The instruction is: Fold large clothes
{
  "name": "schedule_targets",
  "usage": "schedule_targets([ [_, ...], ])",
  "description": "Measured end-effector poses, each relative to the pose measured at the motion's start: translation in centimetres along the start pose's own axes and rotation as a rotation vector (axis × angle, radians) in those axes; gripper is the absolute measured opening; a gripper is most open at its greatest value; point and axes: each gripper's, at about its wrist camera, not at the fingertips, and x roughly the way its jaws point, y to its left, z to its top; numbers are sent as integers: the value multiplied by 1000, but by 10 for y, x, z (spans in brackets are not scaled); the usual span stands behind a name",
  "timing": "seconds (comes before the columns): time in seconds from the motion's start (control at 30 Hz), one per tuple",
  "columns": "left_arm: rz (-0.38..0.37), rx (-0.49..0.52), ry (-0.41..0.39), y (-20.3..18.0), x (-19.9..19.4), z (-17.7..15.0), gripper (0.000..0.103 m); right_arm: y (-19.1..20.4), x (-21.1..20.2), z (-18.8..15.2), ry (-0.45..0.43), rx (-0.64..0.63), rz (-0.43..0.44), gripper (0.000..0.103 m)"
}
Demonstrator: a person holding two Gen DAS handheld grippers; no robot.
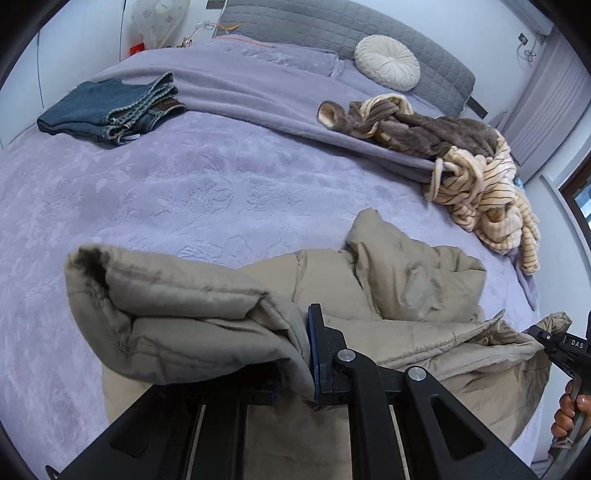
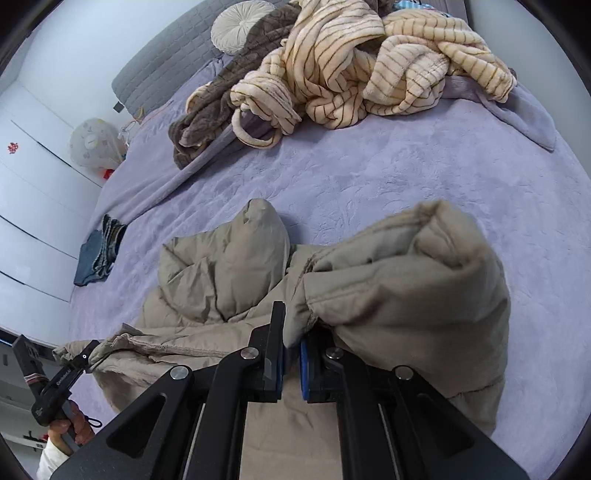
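A beige padded jacket (image 1: 399, 295) lies on the purple bedspread (image 1: 184, 192); it also shows in the right wrist view (image 2: 221, 280). My left gripper (image 1: 295, 354) is shut on the jacket's left side, whose fabric bulges over the fingers toward a sleeve opening (image 1: 88, 262). My right gripper (image 2: 291, 350) is shut on the jacket's right side, with a thick fold (image 2: 413, 280) draped over its right finger. Each gripper appears at the edge of the other's view: the right gripper (image 1: 546, 339) and the left gripper (image 2: 81, 362).
Folded blue jeans (image 1: 110, 110) lie at the far left of the bed. A crumpled brown and cream striped robe (image 2: 332, 74) sits at the far right near a round cream cushion (image 1: 388, 62) and the grey headboard (image 1: 332, 26). A white wardrobe (image 2: 37, 184) stands beside the bed.
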Motion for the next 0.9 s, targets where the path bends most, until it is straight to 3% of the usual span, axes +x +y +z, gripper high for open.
schedule_targets([
  [0.13, 13, -1, 39, 4, 53, 4, 13, -19, 50, 4, 23, 56, -6, 7],
  [0.3, 30, 53, 27, -1, 85, 6, 13, -38, 82, 4, 19, 118, 25, 7],
  [0.5, 27, 76, 20, -4, 82, 9, 14, -43, 84, 7, 22, 141, 60, 8],
  [0.6, 26, 113, 2, -5, 65, 7, 21, -42, 73, 9, 15, 133, 78, 15],
  [0.67, 30, 135, -12, -7, 55, 4, 36, -41, 64, 9, 5, 133, 92, 29],
  [0.73, 62, 147, -45, -8, 43, 1, 92, -41, 54, 9, -11, 134, 117, 69],
  [0.77, 78, 152, -70, -9, 37, 0, 101, -40, 49, 9, -19, 133, 124, 73],
  [0.8, 92, 161, -95, -10, 31, -1, 103, -40, 46, 9, -23, 133, 125, 73],
  [0.87, 103, 175, -96, -11, 26, 0, 103, -39, 41, 9, -23, 136, 134, 81],
  [0.9, 103, 175, -101, -11, 23, 0, 103, -38, 40, 8, -24, 136, 138, 90],
])
